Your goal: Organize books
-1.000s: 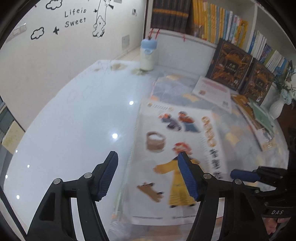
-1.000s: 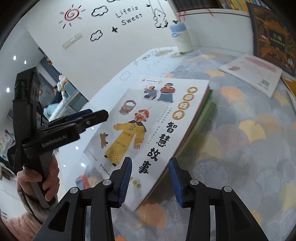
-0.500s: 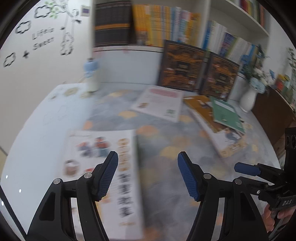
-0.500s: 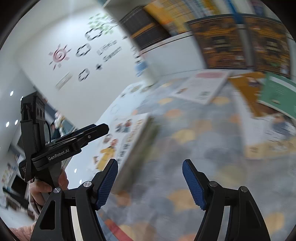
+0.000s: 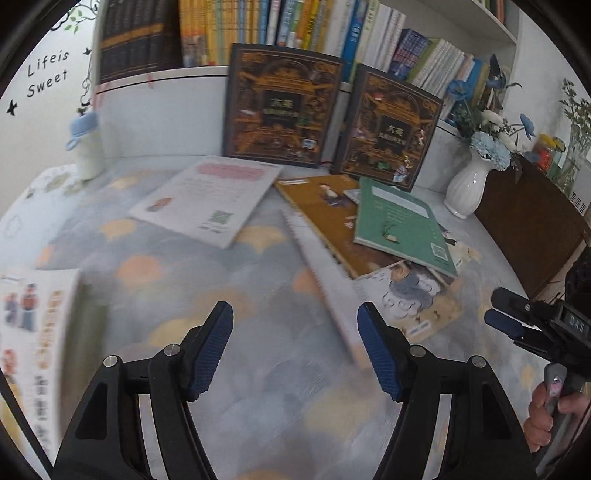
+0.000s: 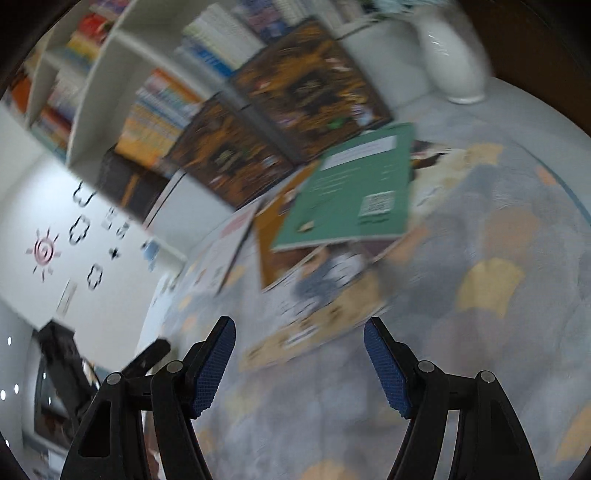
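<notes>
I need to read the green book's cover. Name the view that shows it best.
The left wrist view: the green book is sharp there, lying on the pile. The right wrist view shows it larger but motion-blurred.

White wall (image 5: 44, 122) with black cloud, star and "Life is Sweet" decals, pink sun decal (image 6: 43, 251). White bookshelf (image 5: 458, 22) packed with upright spines. Dark wooden cabinet (image 5: 532, 221) at right. Tablecloth (image 5: 229, 280), grey with orange scallops.

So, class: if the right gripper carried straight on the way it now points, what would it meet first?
Probably the illustrated book at the bottom of the scattered pile, just ahead of the right gripper; its open jaws are empty. Blur makes depth uncertain.
</notes>
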Available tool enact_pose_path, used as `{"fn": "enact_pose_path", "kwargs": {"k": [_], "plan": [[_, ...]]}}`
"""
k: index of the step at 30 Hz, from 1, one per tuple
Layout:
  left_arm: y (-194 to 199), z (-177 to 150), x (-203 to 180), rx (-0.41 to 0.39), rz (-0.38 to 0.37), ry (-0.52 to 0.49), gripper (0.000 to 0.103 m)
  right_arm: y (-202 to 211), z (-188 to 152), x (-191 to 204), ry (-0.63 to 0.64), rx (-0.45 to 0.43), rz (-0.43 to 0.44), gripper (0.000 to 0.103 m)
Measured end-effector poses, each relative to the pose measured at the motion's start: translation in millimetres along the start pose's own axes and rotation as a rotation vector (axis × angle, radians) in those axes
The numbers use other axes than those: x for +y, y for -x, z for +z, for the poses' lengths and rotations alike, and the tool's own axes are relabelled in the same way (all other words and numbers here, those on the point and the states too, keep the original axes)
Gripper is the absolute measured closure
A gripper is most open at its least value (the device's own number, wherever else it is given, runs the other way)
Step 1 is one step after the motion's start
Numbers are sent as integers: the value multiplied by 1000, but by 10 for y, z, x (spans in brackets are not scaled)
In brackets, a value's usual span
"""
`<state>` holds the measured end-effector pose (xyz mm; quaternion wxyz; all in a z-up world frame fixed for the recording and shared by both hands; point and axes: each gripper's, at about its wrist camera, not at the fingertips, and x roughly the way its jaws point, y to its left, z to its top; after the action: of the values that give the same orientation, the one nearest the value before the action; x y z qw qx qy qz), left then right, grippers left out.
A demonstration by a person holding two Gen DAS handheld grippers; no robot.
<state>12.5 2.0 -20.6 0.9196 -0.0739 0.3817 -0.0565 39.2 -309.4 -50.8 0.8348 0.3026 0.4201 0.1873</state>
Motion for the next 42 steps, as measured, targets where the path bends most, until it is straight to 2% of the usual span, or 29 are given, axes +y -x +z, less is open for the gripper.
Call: {"fn": "enact_pose_path", "kwargs": {"k": [3, 6, 9, 11, 13, 17, 20, 23, 27, 33, 42], "plan": [[-224, -28, -128, 33, 13, -15, 35, -172, 100, -144, -33, 5, -12, 33], [-486, -73, -240, 102, -13, -32, 35, -423, 158, -240, -56, 66, 12, 33], [-685, -152, -272, 165, -75, -26, 35, -492, 136, -213, 3, 37, 41, 30], [-699, -188, -307, 125, -98, -54, 31, -518, 109, -167, 58, 31, 48, 27], [-707, -205, -348, 131, -117, -82, 27, -535, 79, -136, 85, 18, 52, 22], [-702, -218, -426, 134, -182, -117, 28, -623, 18, 26, 207, 46, -17, 16], [-703, -230, -486, 136, -172, -146, 28, -689, -40, 147, 282, 63, -61, 14], [-699, -232, -489, 134, -177, -148, 27, -705, -65, 178, 303, 68, -73, 14], [-692, -221, -474, 132, -176, -145, 27, -682, -63, 152, 289, 78, -44, 14], [-492, -303, -514, 96, -99, -244, 26, -644, -179, 287, 312, 132, -3, 14], [-168, -584, -311, 121, -102, -311, 26, -508, -428, 494, 319, 186, 43, 16]]}}
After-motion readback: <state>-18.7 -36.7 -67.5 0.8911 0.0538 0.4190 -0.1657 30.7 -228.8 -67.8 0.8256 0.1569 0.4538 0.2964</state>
